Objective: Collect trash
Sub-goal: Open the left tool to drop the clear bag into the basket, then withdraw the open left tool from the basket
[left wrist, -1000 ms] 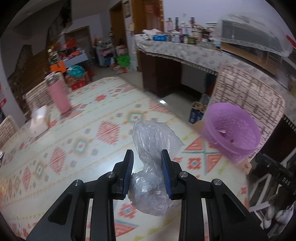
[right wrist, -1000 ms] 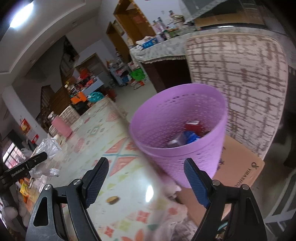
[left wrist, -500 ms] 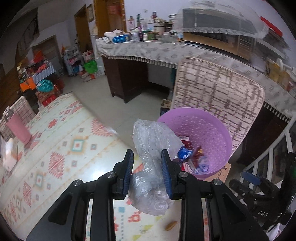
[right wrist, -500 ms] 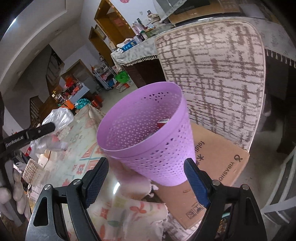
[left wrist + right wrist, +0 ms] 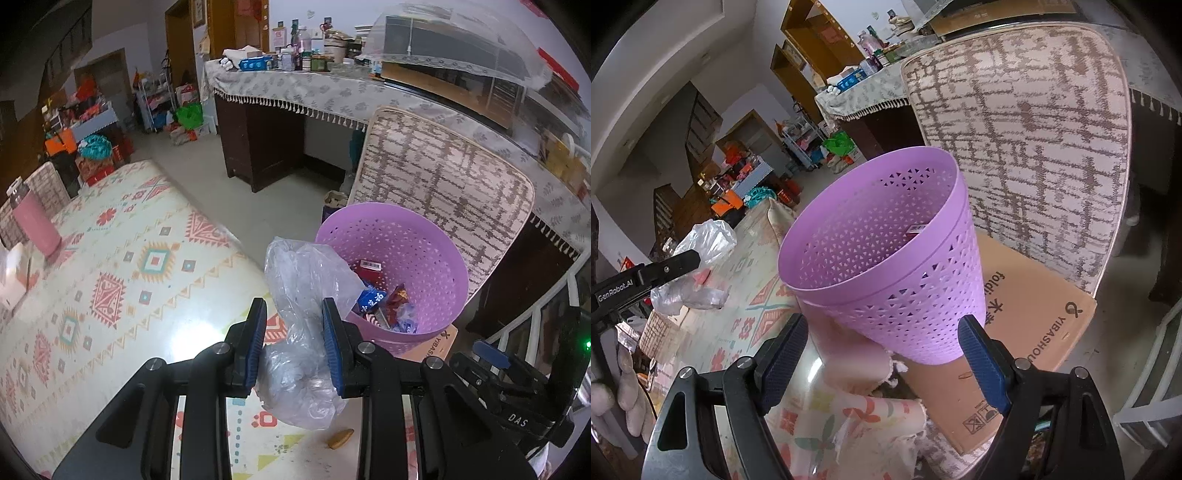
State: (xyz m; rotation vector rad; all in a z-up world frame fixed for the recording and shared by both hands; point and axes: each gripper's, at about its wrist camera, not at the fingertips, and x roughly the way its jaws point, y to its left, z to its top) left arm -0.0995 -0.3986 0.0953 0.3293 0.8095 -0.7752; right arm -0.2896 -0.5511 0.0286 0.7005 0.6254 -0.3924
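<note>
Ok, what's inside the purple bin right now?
The purple bin holds a few wrappers: a red box, a blue packet, a red-brown packet. The plastic bag in the left claw hides the near side, so anything there can't be seen.

Two fisheye views, each taken from a handheld gripper & aimed forward and downward along its fingers. In the left wrist view, the patterned tablecloth (image 5: 122, 280) is looked down on from close above, w/ the purple basket (image 5: 436, 251) seen from over its rim, near the frame centre-right. In the right wrist view, the same basket (image 5: 897, 291) is faced from its side, very near, filling mid-frame. Shared by both: basket, tablecloth (image 5: 757, 291), woven chair back (image 5: 443, 181) (image 5: 1034, 129), cardboard box (image 5: 436, 341) (image 5: 1034, 332), far counter. The left gripper (image 5: 679, 264) is caught at the right view's left edge.
</note>
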